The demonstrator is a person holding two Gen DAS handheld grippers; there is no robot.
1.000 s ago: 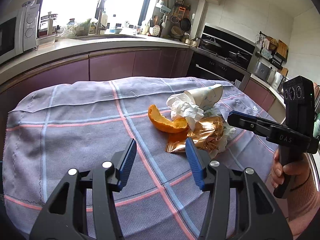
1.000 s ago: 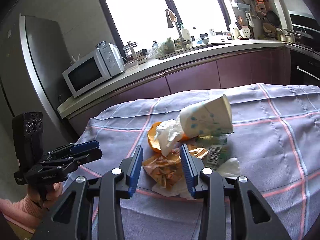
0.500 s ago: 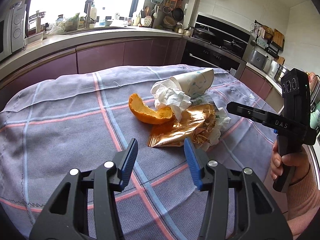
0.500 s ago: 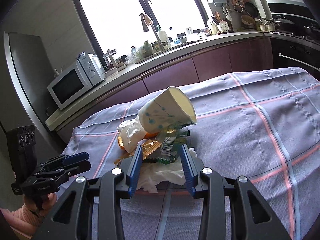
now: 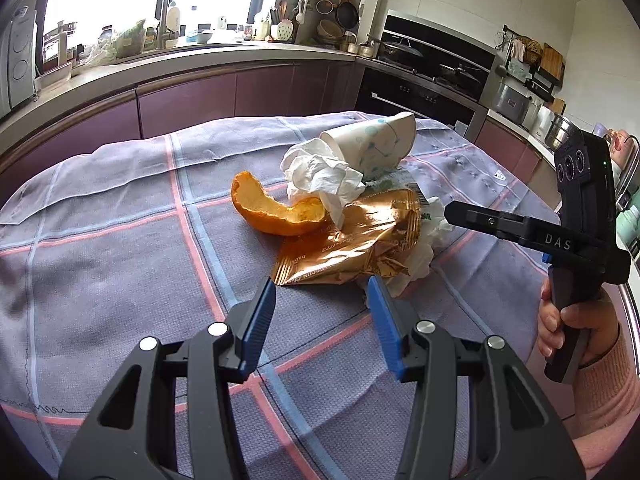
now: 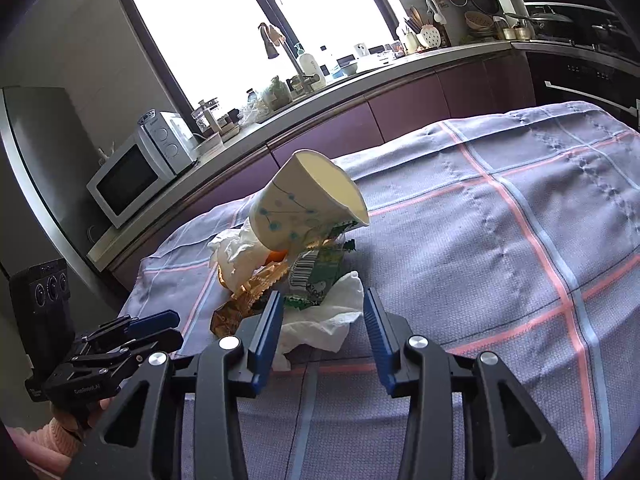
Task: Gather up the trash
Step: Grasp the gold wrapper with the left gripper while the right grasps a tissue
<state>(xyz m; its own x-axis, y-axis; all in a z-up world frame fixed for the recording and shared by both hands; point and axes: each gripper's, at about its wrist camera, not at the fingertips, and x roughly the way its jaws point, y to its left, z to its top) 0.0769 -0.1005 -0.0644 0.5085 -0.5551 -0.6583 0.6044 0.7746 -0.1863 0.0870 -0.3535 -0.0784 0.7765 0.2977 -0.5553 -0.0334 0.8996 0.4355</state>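
The trash lies in one heap on the grey-violet checked tablecloth (image 5: pixel 120 240), a little far of the table's middle. On top, a white paper cup with blue dots (image 5: pixel 376 144) lies on its side, its mouth turned toward the right-hand side of the table. Against its base sits a crumpled white tissue (image 5: pixel 320 176). To the left of that curls a piece of orange peel (image 5: pixel 272 212), its arc running left to right. Nearest the left gripper is a crinkled gold foil wrapper (image 5: pixel 352 244), flat on the cloth with its long axis running left to right. A green printed wrapper with a barcode (image 6: pixel 312 276) and a second white tissue (image 6: pixel 324 320) lie at the heap's right edge.

The left gripper (image 5: pixel 322 316) is just near of the gold wrapper's corner, its tips apart from it, pointing down at the heap. Its jaws stand about half open and hold nothing.

The right gripper (image 6: pixel 324 328) comes in from the right side and looks nearer to its target. The second tissue's edge lies in the gap between the blue pads (image 6: pixel 269 328). The jaws have just been opening and now stand at a middling width. I cannot tell whether the left pad brushes the tissue, but nothing is clamped.

The heap lies straight ahead of both grippers, so each probably needs only a short push forward and down before closing.
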